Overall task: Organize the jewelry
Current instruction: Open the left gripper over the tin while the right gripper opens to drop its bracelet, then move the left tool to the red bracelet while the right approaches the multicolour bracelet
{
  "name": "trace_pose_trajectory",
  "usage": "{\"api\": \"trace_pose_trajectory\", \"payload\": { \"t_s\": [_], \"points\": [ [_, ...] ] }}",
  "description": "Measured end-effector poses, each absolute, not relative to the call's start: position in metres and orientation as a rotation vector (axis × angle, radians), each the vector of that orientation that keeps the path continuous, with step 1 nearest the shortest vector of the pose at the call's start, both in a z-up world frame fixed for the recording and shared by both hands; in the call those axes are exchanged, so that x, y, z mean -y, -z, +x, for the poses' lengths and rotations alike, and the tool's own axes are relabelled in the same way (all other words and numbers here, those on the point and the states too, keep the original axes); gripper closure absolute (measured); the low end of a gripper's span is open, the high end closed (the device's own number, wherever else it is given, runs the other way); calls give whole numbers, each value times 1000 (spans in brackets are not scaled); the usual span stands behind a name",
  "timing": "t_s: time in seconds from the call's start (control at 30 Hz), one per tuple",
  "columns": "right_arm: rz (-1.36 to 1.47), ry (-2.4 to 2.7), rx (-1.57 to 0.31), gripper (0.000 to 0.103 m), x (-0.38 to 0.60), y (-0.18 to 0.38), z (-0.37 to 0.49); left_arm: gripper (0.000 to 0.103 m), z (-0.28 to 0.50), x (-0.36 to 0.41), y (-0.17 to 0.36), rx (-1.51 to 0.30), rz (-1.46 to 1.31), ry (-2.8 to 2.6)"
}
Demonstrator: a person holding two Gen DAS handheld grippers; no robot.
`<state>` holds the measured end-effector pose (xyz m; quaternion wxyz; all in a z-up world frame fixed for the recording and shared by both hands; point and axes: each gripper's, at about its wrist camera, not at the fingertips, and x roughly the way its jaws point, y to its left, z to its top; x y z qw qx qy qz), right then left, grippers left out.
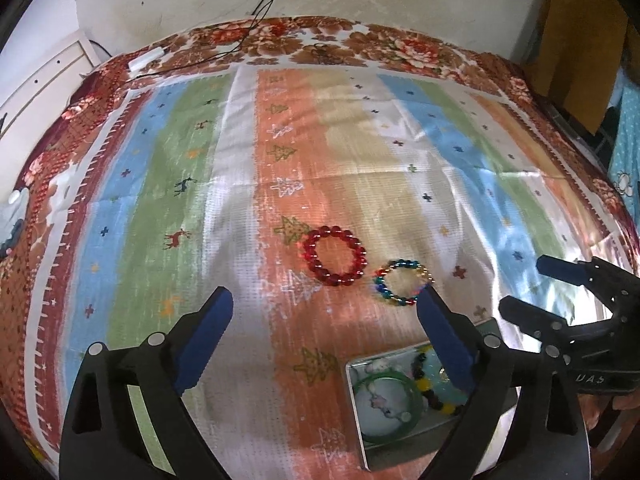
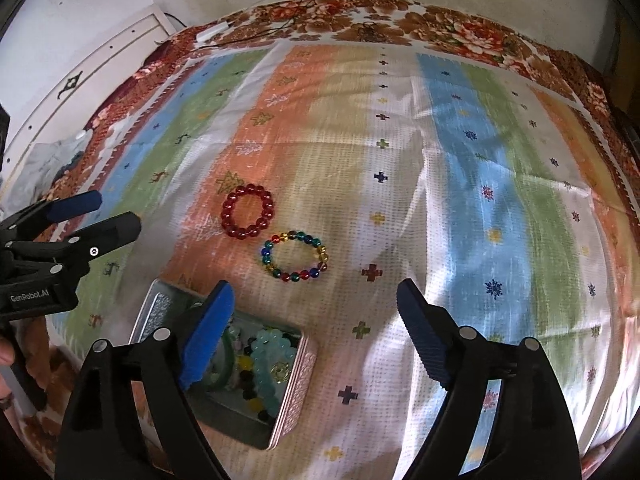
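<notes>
On the striped cloth, red bracelet and multicoloured bracelet ahead of both released, empty grippers, left gripper, right gripper.

On the cloth two bead bracelets lie just beside each other: one bracelet at 10 o'clock of the other bracelet. The open tin sits at 7 o'clock of them, apart, with a bangle and more beads inside
</notes>
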<state>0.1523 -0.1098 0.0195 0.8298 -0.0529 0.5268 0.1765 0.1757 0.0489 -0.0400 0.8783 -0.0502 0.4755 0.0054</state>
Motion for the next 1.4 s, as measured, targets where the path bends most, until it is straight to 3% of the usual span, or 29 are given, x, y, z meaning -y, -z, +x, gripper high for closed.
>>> {"api": "trace_pose_trajectory", "payload": {
  "t_s": [1.4],
  "points": [
    [-147, -352, -1265, 19, 93, 34, 210, 10, 245, -63, 101, -1158, -115, -14]
  ]
}}
